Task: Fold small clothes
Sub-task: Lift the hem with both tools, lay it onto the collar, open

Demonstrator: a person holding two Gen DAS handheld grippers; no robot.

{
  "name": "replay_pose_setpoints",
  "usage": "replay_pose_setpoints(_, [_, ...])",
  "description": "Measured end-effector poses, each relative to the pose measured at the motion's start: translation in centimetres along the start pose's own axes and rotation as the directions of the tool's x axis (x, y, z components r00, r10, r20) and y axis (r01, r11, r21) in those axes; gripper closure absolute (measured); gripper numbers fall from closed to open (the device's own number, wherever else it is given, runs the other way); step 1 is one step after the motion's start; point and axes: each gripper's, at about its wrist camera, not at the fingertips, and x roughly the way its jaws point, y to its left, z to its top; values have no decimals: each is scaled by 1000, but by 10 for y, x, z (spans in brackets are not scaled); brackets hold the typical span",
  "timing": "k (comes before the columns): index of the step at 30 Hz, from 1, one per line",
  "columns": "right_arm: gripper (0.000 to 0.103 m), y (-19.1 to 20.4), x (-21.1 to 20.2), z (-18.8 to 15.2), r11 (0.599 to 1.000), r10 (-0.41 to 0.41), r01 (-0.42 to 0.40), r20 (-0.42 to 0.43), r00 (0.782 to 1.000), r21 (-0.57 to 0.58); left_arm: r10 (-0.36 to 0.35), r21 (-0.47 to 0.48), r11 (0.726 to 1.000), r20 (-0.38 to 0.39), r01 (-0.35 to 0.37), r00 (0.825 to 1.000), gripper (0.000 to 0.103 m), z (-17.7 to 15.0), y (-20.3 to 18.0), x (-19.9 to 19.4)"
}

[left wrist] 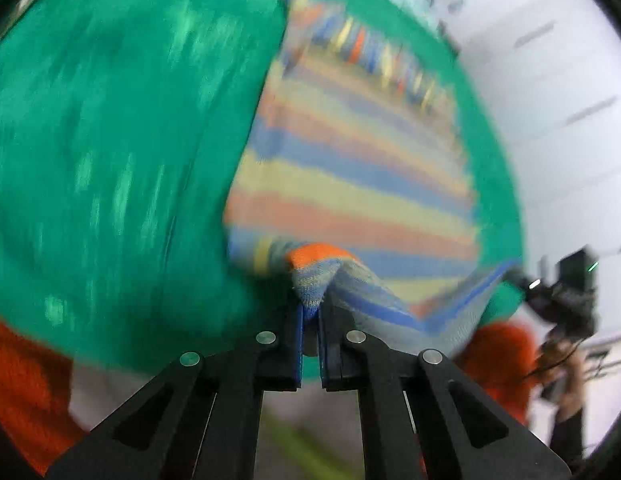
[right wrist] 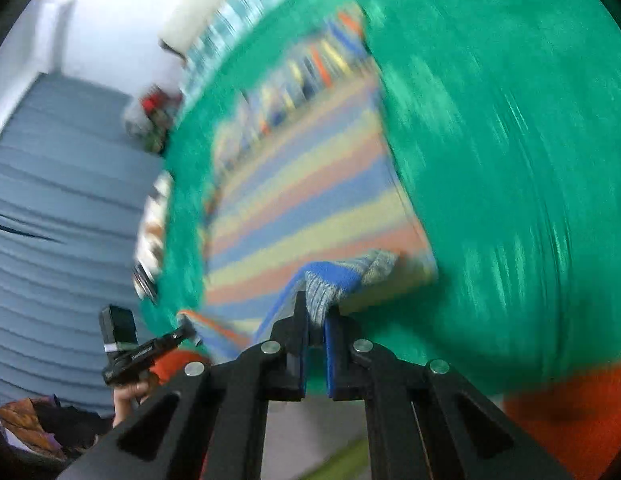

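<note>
While both views are smeared by motion, the main things can still be made out. The left tongs (left wrist: 309, 312) are clamped on a bunched corner of a striped knit garment (left wrist: 350, 184), with orange, grey and blue fabric pinched between the blue pads (left wrist: 297, 344). The right tongs (right wrist: 315, 312) grip another corner of the same garment (right wrist: 302, 184), a fold of blue and grey knit squeezed between their fingers. Between the two corners the near edge is lifted, while the rest of the garment lies spread on a green cloth (left wrist: 110, 140) covering the counter, its far end showing a row of short coloured bars.

At the near edge of the green cloth lies something orange (left wrist: 26, 380), seen in the lower corner of each view; what it is cannot be told. In the left view, the other tongs with their black camera (left wrist: 566, 292) show at the right, beyond the lifted edge. In the right view, a grey ribbed surface (right wrist: 62, 208) fills the left side, and small blurred items (right wrist: 152, 120) sit along the far rim of the counter.
</note>
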Motion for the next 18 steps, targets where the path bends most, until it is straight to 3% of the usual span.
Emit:
replay_pose_setpoints(3, [97, 13, 9, 60, 999, -7, 11, 90, 996, -41, -33, -3, 999, 85, 34, 996, 99, 62, -13, -1])
replay_pose_setpoints(7, [97, 21, 33, 142, 999, -19, 25, 173, 985, -32, -7, 22, 1000, 184, 3, 983, 99, 157, -34, 18])
replay_pose_setpoints(11, [97, 19, 71, 220, 999, -44, 46, 186, 982, -6, 86, 9, 996, 190, -89, 978, 99, 246, -40, 72])
replay_pose_setpoints(14, [96, 9, 100, 259, 998, -55, 53, 199, 978, 18, 128, -20, 992, 166, -126, 978, 99, 279, -33, 108])
replay_pose_setpoints(17, [87, -13, 121, 284, 996, -37, 19, 212, 977, 87, 152, -35, 988, 144, -148, 978, 96, 307, -22, 133])
replay_pose_setpoints(18, [77, -20, 121, 288, 995, -31, 8, 226, 974, 101, 171, -58, 985, 142, -164, 975, 89, 320, -18, 139])
